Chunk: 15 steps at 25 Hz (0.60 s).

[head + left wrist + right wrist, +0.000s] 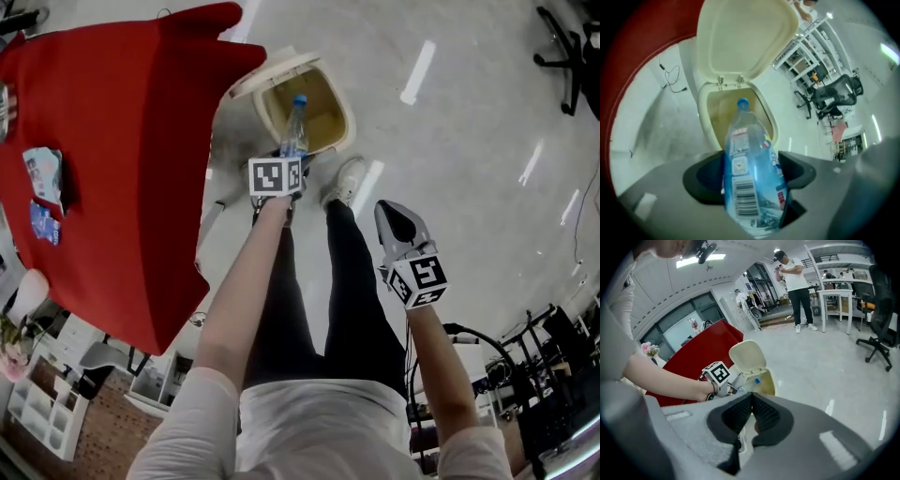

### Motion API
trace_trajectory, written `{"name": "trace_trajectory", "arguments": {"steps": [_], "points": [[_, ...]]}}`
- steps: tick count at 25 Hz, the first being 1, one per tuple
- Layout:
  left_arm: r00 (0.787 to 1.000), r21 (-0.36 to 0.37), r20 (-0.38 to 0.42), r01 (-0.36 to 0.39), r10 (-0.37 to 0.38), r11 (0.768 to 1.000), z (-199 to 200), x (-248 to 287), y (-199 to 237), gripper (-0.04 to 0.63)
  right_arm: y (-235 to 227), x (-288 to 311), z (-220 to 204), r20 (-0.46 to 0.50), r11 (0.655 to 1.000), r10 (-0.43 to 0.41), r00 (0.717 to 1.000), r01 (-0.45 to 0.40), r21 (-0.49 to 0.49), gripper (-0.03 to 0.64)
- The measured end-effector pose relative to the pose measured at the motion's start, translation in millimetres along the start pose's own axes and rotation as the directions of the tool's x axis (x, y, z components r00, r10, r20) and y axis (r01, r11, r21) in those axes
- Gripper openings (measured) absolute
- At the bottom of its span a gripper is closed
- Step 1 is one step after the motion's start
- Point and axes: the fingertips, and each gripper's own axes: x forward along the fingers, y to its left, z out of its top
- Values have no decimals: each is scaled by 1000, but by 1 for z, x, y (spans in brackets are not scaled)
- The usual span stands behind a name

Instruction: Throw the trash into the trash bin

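Clamping on a clear, blue-tinted plastic water bottle (745, 140) with a blue cap, your left hand-held gripper (754, 176) is holding it round the labelled lower body, with one jaw pressing on each side. The bottle is pointing cap-first away from you. In the left gripper view its cap is lining up with the mouth of the cream plastic trash bin (705, 122), whose hinged lid (745, 37) is standing flipped up behind the opening. From the head view the bottle is hanging over the near side of that opening, above the bin and not inside it.

Your right hand-held gripper (751, 416) is doing no work. Its jaws are pressing together with nothing between them, and it is hanging at your right side, well apart from the bin. Your white shoe (347, 178) is sitting just beside the bin's base; whether it is pressing a pedal cannot be told.

Judging by this, the picking up and carrying of the bottle are looking finished, and what you are facing next is the release: opening the left jaws so the bottle drops in. Off to your left, on the red cloth-covered surface (122, 141), two blue-and-white packets (42, 173) are lying near the far edge. They may be more trash waiting for you, though that is only a guess.
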Motion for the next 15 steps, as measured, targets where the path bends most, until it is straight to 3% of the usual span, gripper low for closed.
{"name": "trace_trajectory", "arguments": {"steps": [15], "points": [[999,32,26,-21,20,999,8,0,-3,364,-5,2,5,-3,1000,-15,1000,15,11,2]]}}
